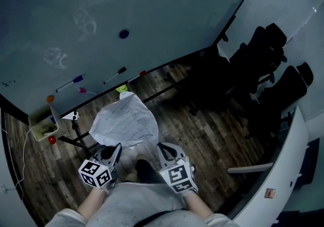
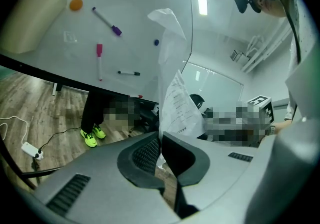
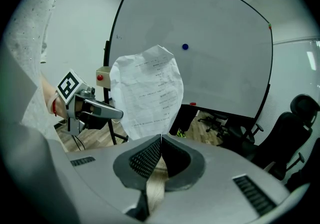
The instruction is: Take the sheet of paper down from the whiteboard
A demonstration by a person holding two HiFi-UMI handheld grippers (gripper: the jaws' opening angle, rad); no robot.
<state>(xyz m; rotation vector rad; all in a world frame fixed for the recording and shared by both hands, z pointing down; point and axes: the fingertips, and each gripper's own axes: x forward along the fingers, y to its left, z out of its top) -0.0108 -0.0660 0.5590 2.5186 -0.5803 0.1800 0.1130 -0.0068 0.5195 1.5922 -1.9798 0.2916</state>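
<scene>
- The sheet of paper (image 1: pixel 124 120) is off the whiteboard (image 1: pixel 167 3), held crumpled in the air in front of it. The take-down looks all but done.
- The left gripper (image 1: pixel 116 148) has its fingers pressed together on the sheet's lower left edge. The right gripper (image 1: pixel 161 147) pinches the lower right edge the same way, and the sheet stands up from both.
- A blue magnet (image 1: pixel 124 33) sits on the bare board, well apart from the sheet.
- The next move is probably to carry the sheet clear, with both grips firm so it neither slips nor tears.
</scene>
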